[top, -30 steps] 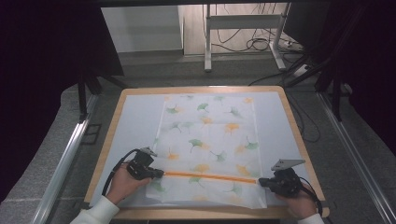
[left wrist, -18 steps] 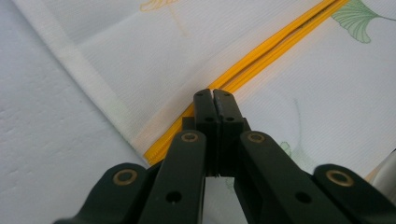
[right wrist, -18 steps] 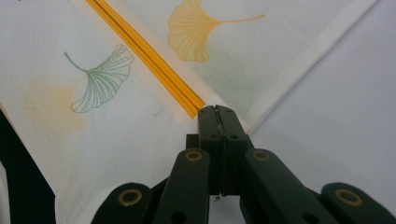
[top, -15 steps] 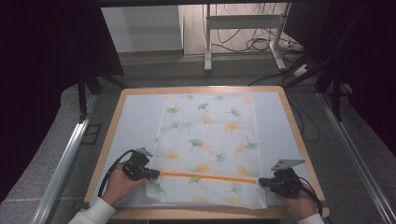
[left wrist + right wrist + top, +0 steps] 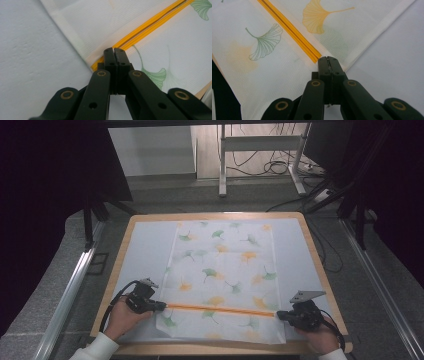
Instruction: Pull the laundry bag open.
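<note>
A white cloth (image 5: 222, 260) printed with green and orange ginkgo leaves lies flat on the pale mat (image 5: 145, 250). An orange-edged fold (image 5: 220, 309) runs straight across its near part, from one gripper to the other. My left gripper (image 5: 162, 306) is shut on the fold's left end, low over the mat. In the left gripper view the jaws (image 5: 114, 50) meet on the orange edge (image 5: 150, 25) at the cloth's corner. My right gripper (image 5: 280, 315) is shut on the right end. The right gripper view shows its tips (image 5: 328, 58) pinching the orange edge (image 5: 292, 31).
The mat lies on a wooden table (image 5: 215, 216) with rounded corners. Metal rails (image 5: 70, 290) run along both sides on the grey floor. A white stand (image 5: 222, 165) and loose cables (image 5: 270, 167) sit beyond the far edge. Bare mat lies left and right of the cloth.
My left gripper has shifted slightly to the left with the fold's end in it. The right gripper has stayed put.
</note>
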### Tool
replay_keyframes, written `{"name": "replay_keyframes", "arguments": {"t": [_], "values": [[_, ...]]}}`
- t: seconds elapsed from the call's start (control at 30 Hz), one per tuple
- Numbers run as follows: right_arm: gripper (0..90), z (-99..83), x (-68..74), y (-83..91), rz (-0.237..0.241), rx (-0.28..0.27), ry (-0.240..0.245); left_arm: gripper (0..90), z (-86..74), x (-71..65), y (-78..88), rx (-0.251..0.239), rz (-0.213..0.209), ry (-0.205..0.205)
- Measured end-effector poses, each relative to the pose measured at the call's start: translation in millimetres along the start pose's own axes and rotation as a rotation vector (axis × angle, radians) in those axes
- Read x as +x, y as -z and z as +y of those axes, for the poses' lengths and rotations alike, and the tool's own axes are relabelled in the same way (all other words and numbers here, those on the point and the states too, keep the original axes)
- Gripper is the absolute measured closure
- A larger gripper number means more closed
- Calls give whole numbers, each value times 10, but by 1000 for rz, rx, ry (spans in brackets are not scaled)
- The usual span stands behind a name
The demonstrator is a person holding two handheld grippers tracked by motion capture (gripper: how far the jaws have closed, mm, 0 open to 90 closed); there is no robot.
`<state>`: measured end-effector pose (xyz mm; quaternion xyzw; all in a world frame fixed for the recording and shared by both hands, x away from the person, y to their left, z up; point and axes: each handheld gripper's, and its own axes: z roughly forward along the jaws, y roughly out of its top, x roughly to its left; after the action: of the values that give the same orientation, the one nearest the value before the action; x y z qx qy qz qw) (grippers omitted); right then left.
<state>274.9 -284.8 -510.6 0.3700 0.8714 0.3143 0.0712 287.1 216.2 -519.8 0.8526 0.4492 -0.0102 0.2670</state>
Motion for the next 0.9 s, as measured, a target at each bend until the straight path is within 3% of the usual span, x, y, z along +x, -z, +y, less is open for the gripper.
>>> {"name": "replay_keyframes", "arguments": {"t": [0.57, 0.77, 0.9], "values": [[897, 5, 9, -1, -5, 3, 9, 900, -20, 57, 57, -2, 8, 11], [897, 5, 7, -1, -4, 4, 10, 900, -49, 98, 106, -6, 48, 14], [897, 6, 8, -1, -4, 4, 12, 900, -86, 155, 112, -18, 13, 41]]}}
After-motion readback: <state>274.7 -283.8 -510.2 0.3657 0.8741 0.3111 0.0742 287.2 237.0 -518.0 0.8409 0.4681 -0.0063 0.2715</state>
